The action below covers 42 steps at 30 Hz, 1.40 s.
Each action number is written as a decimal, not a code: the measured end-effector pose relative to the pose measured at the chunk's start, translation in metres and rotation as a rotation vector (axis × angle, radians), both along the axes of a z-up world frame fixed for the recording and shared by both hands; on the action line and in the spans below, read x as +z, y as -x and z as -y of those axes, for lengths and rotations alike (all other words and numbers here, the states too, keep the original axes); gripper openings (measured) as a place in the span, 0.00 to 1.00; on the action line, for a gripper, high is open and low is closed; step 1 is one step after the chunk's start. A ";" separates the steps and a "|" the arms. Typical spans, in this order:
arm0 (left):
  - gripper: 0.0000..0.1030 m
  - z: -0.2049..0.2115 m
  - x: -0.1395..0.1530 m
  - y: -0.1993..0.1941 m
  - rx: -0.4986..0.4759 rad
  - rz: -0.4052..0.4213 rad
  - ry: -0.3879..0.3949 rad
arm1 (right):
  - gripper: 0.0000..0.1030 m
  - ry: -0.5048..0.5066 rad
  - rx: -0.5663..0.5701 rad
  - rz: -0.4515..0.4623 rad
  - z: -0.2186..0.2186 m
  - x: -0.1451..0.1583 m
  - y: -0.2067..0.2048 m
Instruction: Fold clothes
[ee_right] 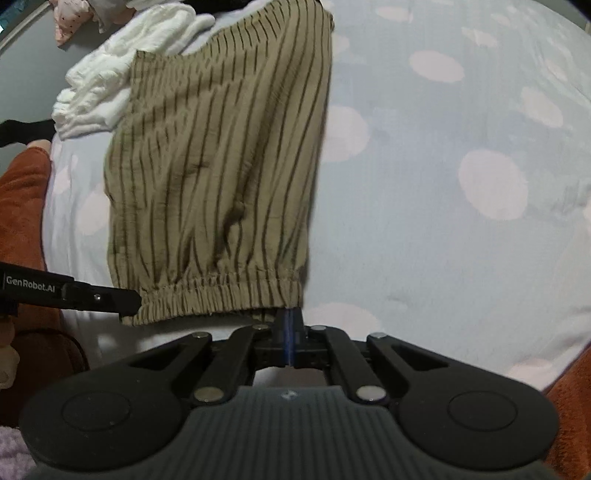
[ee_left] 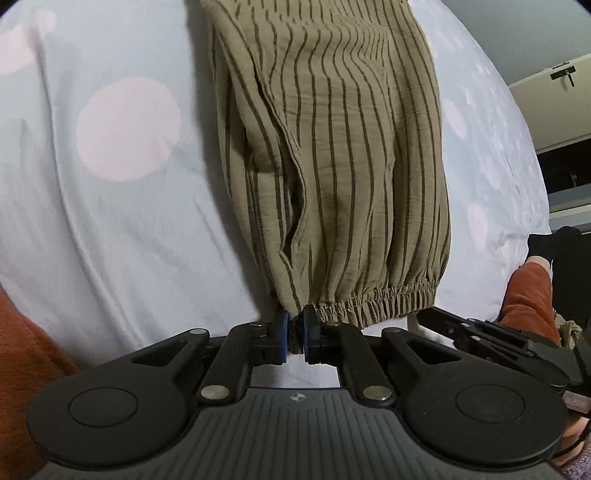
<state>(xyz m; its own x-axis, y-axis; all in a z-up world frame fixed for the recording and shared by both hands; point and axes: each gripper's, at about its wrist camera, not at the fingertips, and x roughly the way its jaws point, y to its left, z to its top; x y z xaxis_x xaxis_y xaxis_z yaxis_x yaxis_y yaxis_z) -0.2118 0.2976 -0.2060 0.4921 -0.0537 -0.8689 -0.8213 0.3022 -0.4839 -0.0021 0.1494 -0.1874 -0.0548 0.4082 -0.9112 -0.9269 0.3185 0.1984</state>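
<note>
Olive striped trousers (ee_left: 332, 155) lie stretched over a pale blue bedsheet with pink dots (ee_left: 110, 184). My left gripper (ee_left: 294, 325) is shut on the left corner of the elastic waistband (ee_left: 388, 299). The right gripper (ee_left: 436, 319) shows at that band's right end. In the right wrist view the same trousers (ee_right: 221, 166) run away from me, and my right gripper (ee_right: 289, 325) is shut on the right corner of the waistband (ee_right: 221, 291). The left gripper (ee_right: 125, 297) comes in from the left at the band's other corner.
A crumpled white garment (ee_right: 122, 74) and a pink dotted cloth (ee_right: 70, 18) lie at the far left of the bed. Rust-coloured sleeves (ee_right: 26, 206) frame both views. The sheet (ee_right: 461, 184) right of the trousers is bare. Furniture stands beyond the bed (ee_left: 554, 110).
</note>
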 end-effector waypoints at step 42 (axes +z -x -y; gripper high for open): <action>0.57 0.063 0.028 -0.055 -0.894 0.039 -0.579 | 0.60 -0.056 1.230 0.474 -0.014 0.017 0.080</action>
<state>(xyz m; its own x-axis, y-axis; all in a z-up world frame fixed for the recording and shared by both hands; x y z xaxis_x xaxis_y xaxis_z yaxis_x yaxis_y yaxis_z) -0.1567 0.2346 -0.1780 0.5069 0.0071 -0.8620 -0.1742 0.9802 -0.0943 -0.0820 0.1634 -0.1707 -0.0967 0.3587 -0.9284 -0.5864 -0.7742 -0.2380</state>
